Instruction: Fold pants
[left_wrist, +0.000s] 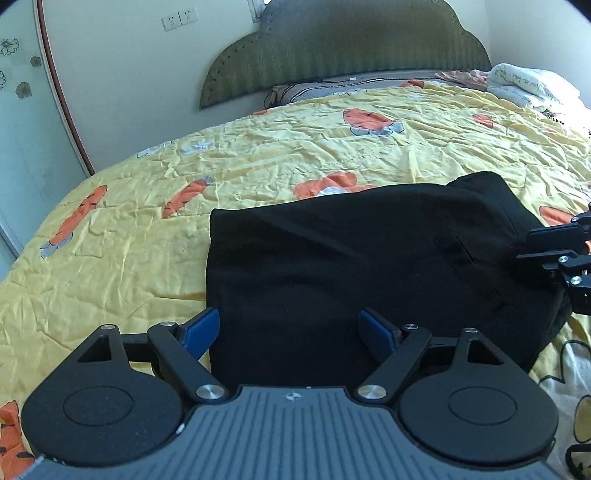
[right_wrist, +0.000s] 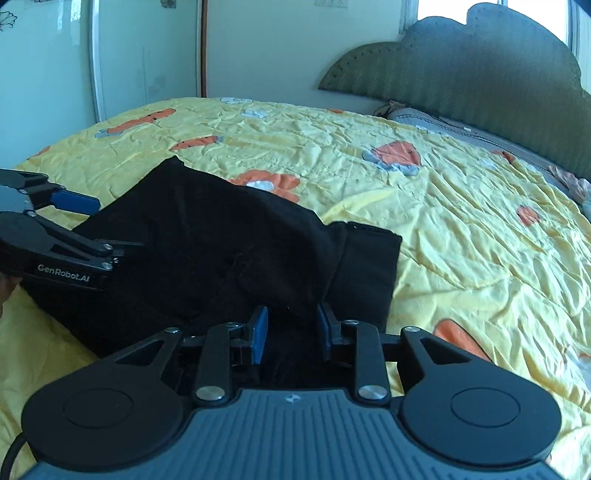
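Note:
Black pants (left_wrist: 351, 258) lie folded into a thick rectangle on the yellow bedspread (left_wrist: 258, 155). My left gripper (left_wrist: 290, 330) is open, its blue pads wide apart over the near left edge of the pants, holding nothing. My right gripper (right_wrist: 291, 326) is open with a narrower gap, its blue pads over the near right part of the pants (right_wrist: 221, 251); nothing is pinched. The right gripper shows at the right edge of the left wrist view (left_wrist: 554, 251), and the left gripper shows at the left edge of the right wrist view (right_wrist: 74, 229).
The bed has a green padded headboard (left_wrist: 343, 48) at the far end, a grey pillow (left_wrist: 317, 90) below it, and a white bundled blanket (left_wrist: 532, 86) at the far right. A wardrobe door (right_wrist: 48, 74) stands beside the bed.

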